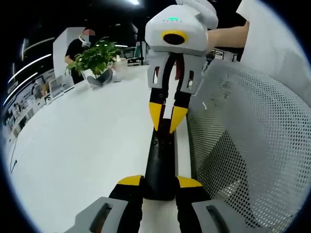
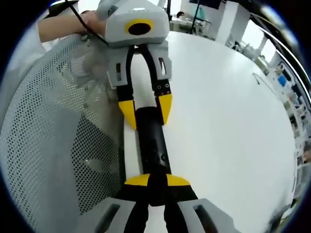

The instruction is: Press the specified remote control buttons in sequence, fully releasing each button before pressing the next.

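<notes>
Left gripper (image 1: 159, 182): in the left gripper view its two yellow-tipped jaws rise from the bottom edge and clamp the near end of a black remote control (image 1: 160, 162), one jaw on each long side.
Same gripper seen from the other side: in the right gripper view the left gripper (image 2: 146, 112) enters from the top, its white body above, its yellow tips on either side of the remote's far end.
Right gripper (image 2: 157, 182): in the right gripper view its own jaws stand close together with the yellow tips at the end of the remote control (image 2: 153, 148) nearest that camera. Whether they pinch it or press down on it, I cannot tell.
Same gripper seen from the other side: in the left gripper view the right gripper (image 1: 167, 119) comes down from the top with its tips nearly together, touching the top face of the remote near its far end.
Remote control: long, slim and black, lying flat on the white table (image 1: 87, 145) near the table's edge, stretched between the two grippers. Its buttons are too small to make out.
Chair: a white mesh chair back (image 1: 248, 141) stands just beside the table edge and the remote.
Hand: a person's hand (image 2: 90, 22) holds the left gripper's body.
Farther off: a green potted plant (image 1: 95, 58) sits on the far part of the table, with a person behind it.
</notes>
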A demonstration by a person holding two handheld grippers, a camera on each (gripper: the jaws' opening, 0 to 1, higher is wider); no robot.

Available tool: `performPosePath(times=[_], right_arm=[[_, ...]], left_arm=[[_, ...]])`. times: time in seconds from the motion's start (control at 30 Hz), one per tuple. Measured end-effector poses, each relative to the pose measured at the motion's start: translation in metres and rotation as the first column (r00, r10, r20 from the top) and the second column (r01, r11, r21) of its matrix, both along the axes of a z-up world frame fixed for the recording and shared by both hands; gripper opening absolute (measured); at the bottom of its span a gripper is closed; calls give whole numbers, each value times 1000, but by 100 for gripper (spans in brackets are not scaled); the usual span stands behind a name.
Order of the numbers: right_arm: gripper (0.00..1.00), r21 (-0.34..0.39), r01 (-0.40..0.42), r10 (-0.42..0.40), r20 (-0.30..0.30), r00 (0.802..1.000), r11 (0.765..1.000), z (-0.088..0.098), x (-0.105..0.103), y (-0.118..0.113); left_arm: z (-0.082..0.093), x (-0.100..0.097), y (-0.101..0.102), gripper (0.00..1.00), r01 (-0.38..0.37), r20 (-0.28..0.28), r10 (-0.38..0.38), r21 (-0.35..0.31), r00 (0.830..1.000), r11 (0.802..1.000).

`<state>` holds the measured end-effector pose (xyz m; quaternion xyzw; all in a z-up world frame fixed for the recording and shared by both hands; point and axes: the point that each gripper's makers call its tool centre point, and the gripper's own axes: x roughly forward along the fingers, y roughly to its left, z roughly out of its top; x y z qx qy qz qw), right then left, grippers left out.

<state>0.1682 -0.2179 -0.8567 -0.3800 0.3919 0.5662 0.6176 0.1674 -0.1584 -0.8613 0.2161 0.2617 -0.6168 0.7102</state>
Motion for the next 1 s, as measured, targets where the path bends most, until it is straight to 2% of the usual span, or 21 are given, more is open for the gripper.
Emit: performPosePath(times=[0.3,0.43,0.5,0.53,0.73,0.9,1.0], right_arm=[[6,-2,-9,8,-27,1000,1000,-2,-1,-1],[6,-84,-106,103,-31,994,991,-3,-2,0],[6,-93,-78,75,-38,996,993,-3,-2,2],[6,-108,-114,112,-21,993,988,-3,-3,1],[6,-90,-108,107,-11,994,990,-3,-3,-1],[6,-46,-55,55,-15,998,997,-2,-2,-2],[7,-42,-66,66,-1,998,997,-1,-2,-2]], left_arm=[[-1,-1,0,25,4,-2,-4,-2,1000,1000],[-1,-1,0,25,14,-2,-14,1,1000,1000],[0,-2,0,25,18,-3,-18,1,1000,1000],[-1,-1,0,25,19,-2,-19,2,1000,1000],[-1,-2,-1,25,28,-4,-28,3,1000,1000],[-1,-2,-2,25,31,-4,-31,2,999,1000],[-1,-2,-2,25,31,-4,-31,0,1000,1000]])
